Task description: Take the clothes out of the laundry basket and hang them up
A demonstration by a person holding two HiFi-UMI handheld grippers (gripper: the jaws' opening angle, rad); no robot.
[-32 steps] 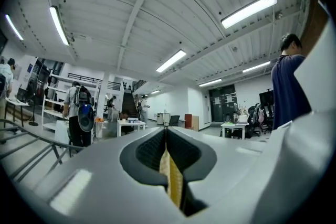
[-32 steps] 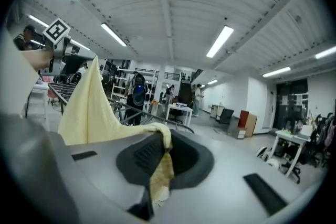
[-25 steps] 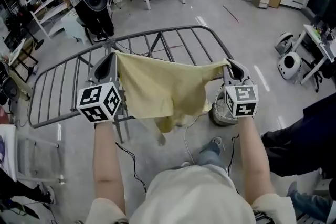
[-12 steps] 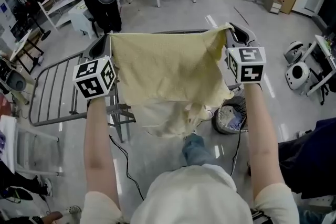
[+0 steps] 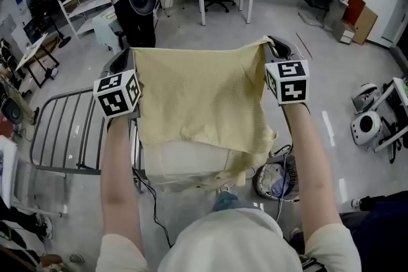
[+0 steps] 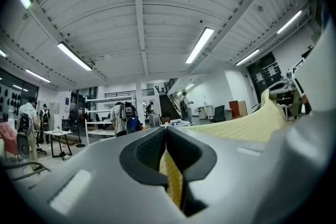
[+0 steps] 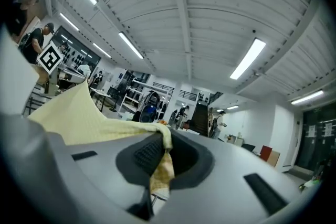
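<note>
No word, number or brand name can be read anywhere. The only printed marks are black-and-white square code patterns without letters. They sit on the left marker cube [image 5: 118, 93] of the left gripper [image 5: 125, 59], at nine o'clock in the head view, and on the right marker cube [image 5: 287, 81] of the right gripper [image 5: 278, 44], at two o'clock.

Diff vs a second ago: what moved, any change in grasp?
The left gripper and right gripper rose and carried the yellow cloth up. It sagged between them over the drying rack; now it hangs spread flat with its top edge taut, hiding part of the rack. Unchanged: each gripper is shut on a top corner, nothing has been let go, and the laundry basket sits on the floor.
</note>
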